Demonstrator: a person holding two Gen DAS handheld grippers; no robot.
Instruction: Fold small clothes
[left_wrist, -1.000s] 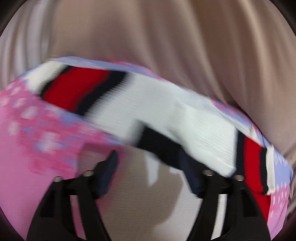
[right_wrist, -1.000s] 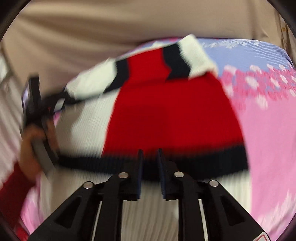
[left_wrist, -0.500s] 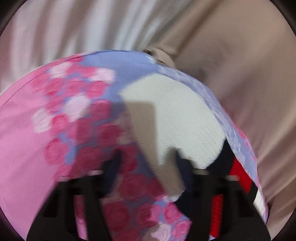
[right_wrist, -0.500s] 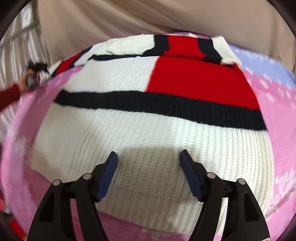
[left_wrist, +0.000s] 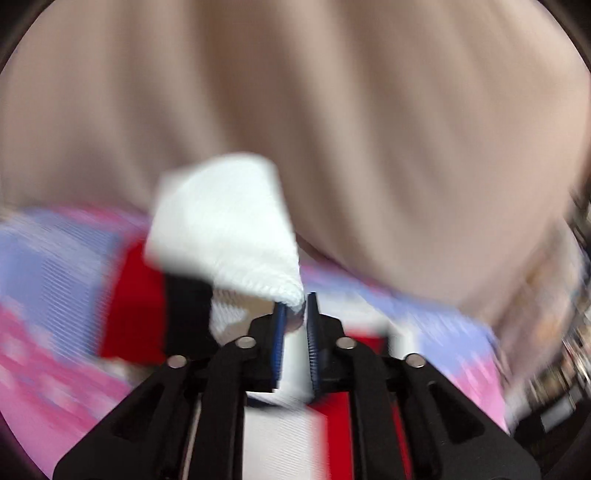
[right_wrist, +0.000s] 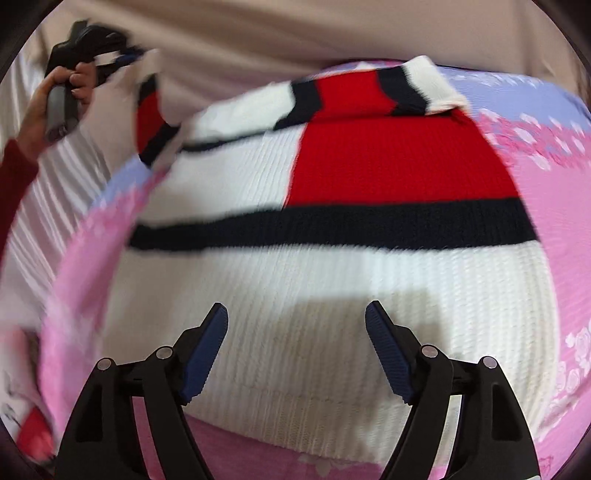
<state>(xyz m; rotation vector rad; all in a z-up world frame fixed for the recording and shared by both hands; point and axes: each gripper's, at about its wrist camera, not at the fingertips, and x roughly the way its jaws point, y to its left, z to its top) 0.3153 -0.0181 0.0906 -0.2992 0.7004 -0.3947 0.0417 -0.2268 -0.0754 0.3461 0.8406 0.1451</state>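
A small knit sweater (right_wrist: 332, 280), white with red blocks and navy stripes, lies spread on a pink and lilac floral sheet (right_wrist: 554, 229). My left gripper (left_wrist: 295, 306) is shut on the white cuff of the sweater's sleeve (left_wrist: 229, 225) and holds it lifted; in the right wrist view it shows at the upper left (right_wrist: 122, 59), with the sleeve (right_wrist: 151, 114) hanging from it above the sweater. My right gripper (right_wrist: 295, 314) is open and empty over the white lower part of the sweater, near its hem.
Beige curtain fabric (left_wrist: 332, 110) hangs behind the bed. A white pleated cloth (right_wrist: 48, 206) is at the left. The person's hand and red sleeve (right_wrist: 22, 155) are at the far left edge.
My left gripper has shut on the sleeve cuff and lifted it up off the sheet. My right gripper opened half a second ago and stays open over the hem.
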